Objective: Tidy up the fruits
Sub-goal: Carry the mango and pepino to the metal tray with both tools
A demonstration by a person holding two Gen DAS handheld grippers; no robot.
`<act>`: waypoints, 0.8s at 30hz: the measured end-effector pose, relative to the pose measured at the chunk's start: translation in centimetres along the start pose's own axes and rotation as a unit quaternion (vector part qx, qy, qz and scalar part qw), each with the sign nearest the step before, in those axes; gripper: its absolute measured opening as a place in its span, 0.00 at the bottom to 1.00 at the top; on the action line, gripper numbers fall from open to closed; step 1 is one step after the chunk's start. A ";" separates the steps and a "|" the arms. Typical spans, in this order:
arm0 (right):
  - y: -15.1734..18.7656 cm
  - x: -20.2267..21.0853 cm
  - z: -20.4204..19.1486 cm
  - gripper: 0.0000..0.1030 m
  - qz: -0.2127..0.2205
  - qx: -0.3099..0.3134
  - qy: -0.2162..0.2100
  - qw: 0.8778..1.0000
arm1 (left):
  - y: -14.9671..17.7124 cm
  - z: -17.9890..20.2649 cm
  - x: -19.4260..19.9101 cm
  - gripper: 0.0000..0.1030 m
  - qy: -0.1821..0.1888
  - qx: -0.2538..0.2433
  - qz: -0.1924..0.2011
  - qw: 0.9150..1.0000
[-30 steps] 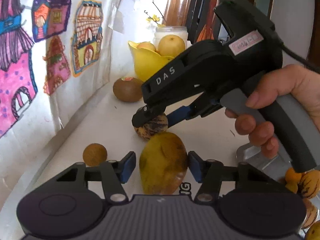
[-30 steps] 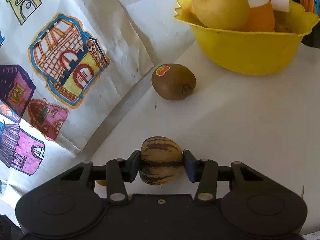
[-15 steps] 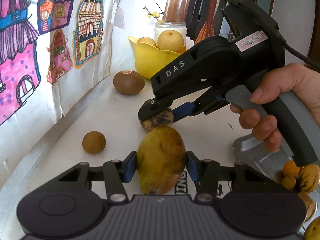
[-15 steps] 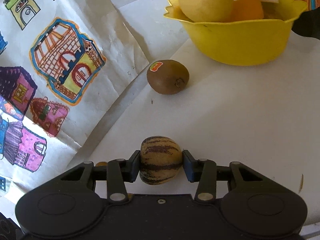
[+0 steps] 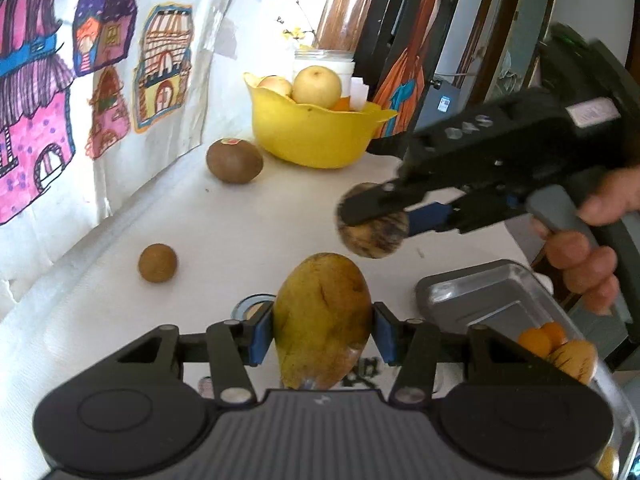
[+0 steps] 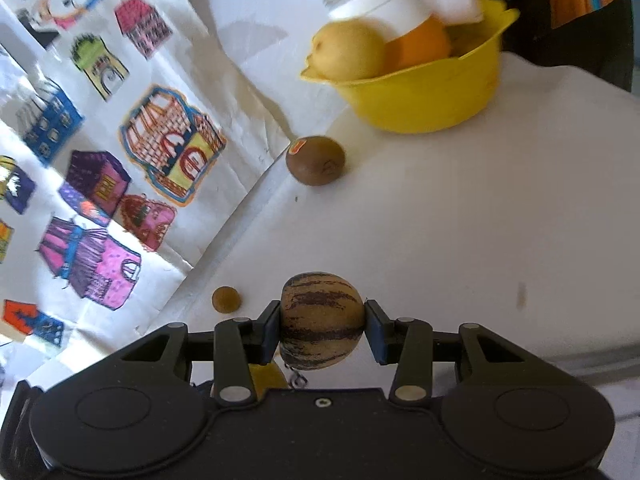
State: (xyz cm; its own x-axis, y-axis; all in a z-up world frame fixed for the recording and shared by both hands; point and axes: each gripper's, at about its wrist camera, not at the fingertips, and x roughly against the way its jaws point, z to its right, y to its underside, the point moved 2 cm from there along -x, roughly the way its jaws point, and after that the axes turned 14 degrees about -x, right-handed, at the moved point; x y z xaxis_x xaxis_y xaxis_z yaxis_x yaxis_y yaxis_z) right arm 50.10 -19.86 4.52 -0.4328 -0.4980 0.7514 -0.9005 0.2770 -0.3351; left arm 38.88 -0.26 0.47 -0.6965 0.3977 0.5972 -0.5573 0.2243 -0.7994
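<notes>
My left gripper (image 5: 323, 334) is shut on a yellow-brown mango (image 5: 324, 320), held just above the white table. A striped pepino melon (image 6: 321, 320) sits between the pads of my right gripper (image 6: 322, 330), which is shut on it and lifted off the table. In the left wrist view that right gripper (image 5: 372, 224) hangs to the upper right with the striped fruit (image 5: 374, 236) in it. A kiwi (image 5: 234, 160) with a sticker lies by the yellow bowl (image 5: 312, 136). A small brown round fruit (image 5: 157, 263) rests at the left.
The yellow bowl (image 6: 424, 96) holds a pear (image 6: 348, 50) and an orange (image 6: 420, 44). A metal tray (image 5: 480, 300) at the right holds small orange and striped fruits (image 5: 560, 344). Paper with coloured house drawings (image 6: 120, 160) covers the wall at the left. A white jar (image 5: 324, 62) stands behind the bowl.
The left gripper closed on the mango and lifted it a little. The right gripper rose and moved to the right and back with the striped melon, away from the bowl.
</notes>
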 end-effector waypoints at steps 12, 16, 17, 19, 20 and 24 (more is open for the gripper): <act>2.0 8.1 5.5 0.44 0.051 -0.014 0.031 0.998 | -0.9 5.4 -0.2 0.53 0.023 0.000 0.012 1.000; 2.7 9.2 7.9 0.44 0.058 -0.023 0.049 0.997 | -1.1 7.3 -0.9 0.53 0.035 0.007 0.010 0.999; 2.9 9.4 8.3 0.44 0.058 -0.024 0.052 0.997 | -1.2 7.7 -1.0 0.53 0.039 0.006 0.011 0.999; 3.1 9.9 9.2 0.44 0.061 -0.027 0.053 0.996 | -1.4 8.5 -1.3 0.53 0.042 -0.002 0.013 0.999; 3.2 10.0 9.7 0.44 0.064 -0.029 0.054 0.996 | -1.5 8.9 -1.5 0.53 0.044 -0.005 0.012 0.999; 3.4 10.4 11.3 0.44 0.069 -0.039 0.063 0.995 | -1.6 10.0 -2.0 0.53 0.049 -0.011 0.010 0.999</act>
State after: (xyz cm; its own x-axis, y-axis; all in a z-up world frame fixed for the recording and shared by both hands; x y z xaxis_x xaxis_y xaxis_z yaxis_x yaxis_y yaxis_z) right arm 42.11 -33.35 4.78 -0.5392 -0.3446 0.7685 -0.8246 0.4017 -0.3984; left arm 36.66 -10.32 1.23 -0.6590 0.4880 0.5723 -0.5330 0.2340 -0.8131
